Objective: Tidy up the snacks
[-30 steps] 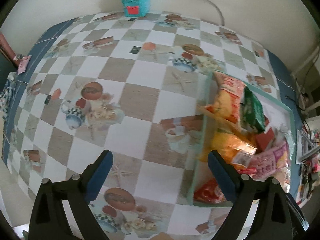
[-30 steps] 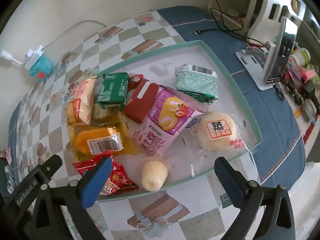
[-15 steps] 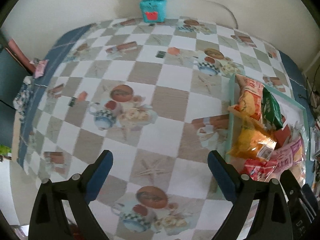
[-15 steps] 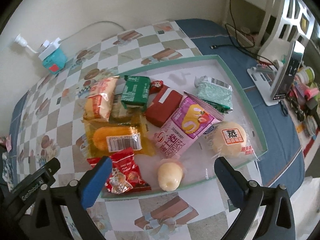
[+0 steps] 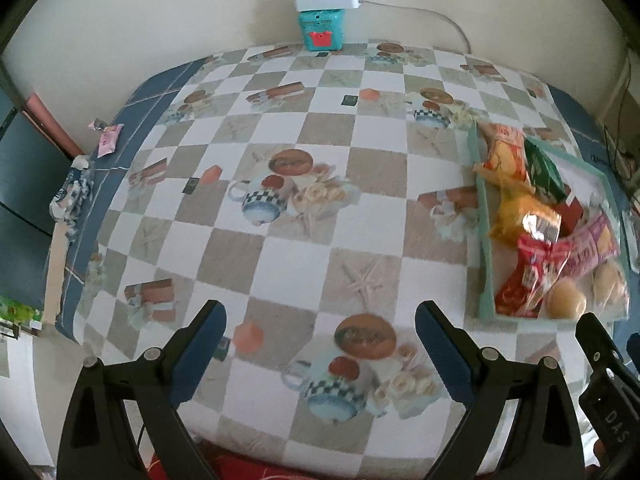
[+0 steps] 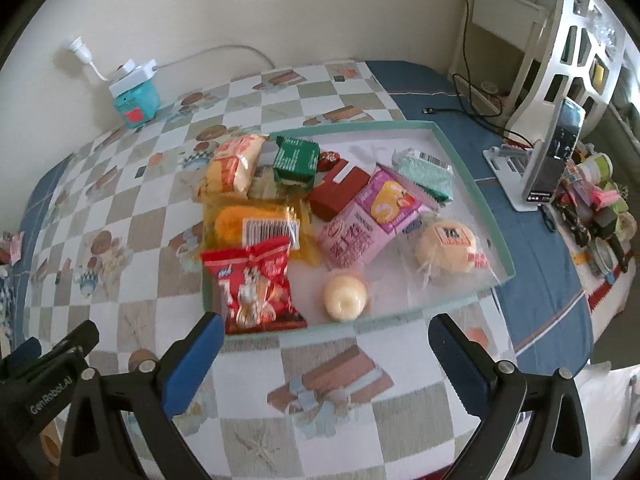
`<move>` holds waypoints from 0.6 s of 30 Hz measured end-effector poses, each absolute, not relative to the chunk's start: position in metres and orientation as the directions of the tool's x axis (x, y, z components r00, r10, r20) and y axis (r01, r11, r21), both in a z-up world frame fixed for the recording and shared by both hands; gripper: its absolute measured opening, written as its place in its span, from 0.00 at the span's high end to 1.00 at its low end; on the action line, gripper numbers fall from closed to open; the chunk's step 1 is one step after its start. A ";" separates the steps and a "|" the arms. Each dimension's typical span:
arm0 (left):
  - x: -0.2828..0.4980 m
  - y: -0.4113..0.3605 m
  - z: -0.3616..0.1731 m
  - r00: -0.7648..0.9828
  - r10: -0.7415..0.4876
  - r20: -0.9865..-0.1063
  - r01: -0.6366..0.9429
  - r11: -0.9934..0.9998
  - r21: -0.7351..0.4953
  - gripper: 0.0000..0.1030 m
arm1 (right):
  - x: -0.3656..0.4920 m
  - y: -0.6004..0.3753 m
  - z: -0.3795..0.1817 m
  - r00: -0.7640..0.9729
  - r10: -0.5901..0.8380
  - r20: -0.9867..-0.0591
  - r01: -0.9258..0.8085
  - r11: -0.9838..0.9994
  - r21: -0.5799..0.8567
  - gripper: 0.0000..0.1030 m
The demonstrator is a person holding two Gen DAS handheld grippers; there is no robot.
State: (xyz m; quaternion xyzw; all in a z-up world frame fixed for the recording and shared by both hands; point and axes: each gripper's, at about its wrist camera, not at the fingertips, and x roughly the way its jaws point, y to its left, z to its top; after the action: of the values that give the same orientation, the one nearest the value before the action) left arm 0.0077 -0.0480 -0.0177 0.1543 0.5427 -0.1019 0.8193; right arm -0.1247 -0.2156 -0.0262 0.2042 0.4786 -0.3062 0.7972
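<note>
A teal-rimmed tray (image 6: 472, 184) on the checked tablecloth holds several snack packs: a red bag (image 6: 252, 284), an orange pack with a barcode (image 6: 252, 226), a pink pack (image 6: 368, 220), a green pack (image 6: 296, 158), a red box (image 6: 338, 194) and two pale buns (image 6: 345, 296). My right gripper (image 6: 324, 344) is open and empty, just in front of the tray's near rim. My left gripper (image 5: 320, 336) is open and empty over bare tablecloth, left of the tray (image 5: 482, 240).
A teal box with a white power strip (image 5: 322, 26) stands at the back wall. A phone on a white stand (image 6: 548, 168) and small clutter sit to the right of the tray. Wrappers (image 5: 108, 140) lie at the table's left edge.
Both grippers have pulled back from the tray toward the table's near edge, so more of the tablecloth shows. Both stay open. The snacks have not moved.
</note>
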 end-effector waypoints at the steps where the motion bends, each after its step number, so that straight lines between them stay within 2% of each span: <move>1: 0.004 -0.045 -0.017 0.396 0.007 -0.918 0.337 0.929 0.153 0.07 | -0.127 -0.212 -0.027 0.351 -0.296 -0.888 0.682 0.731 0.026 0.00; 18: 0.000 -0.031 -0.013 0.381 -0.043 -0.923 0.354 0.930 0.103 0.07 | -0.138 -0.189 -0.022 0.359 -0.341 -0.869 0.664 0.748 -0.019 0.00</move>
State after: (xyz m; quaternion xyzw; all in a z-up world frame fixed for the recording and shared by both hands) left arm -0.0002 -0.0314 -0.0130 0.1430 0.5427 -0.1212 0.8187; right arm -0.1376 -0.1893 -0.0220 0.1709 0.4726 -0.3113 0.8065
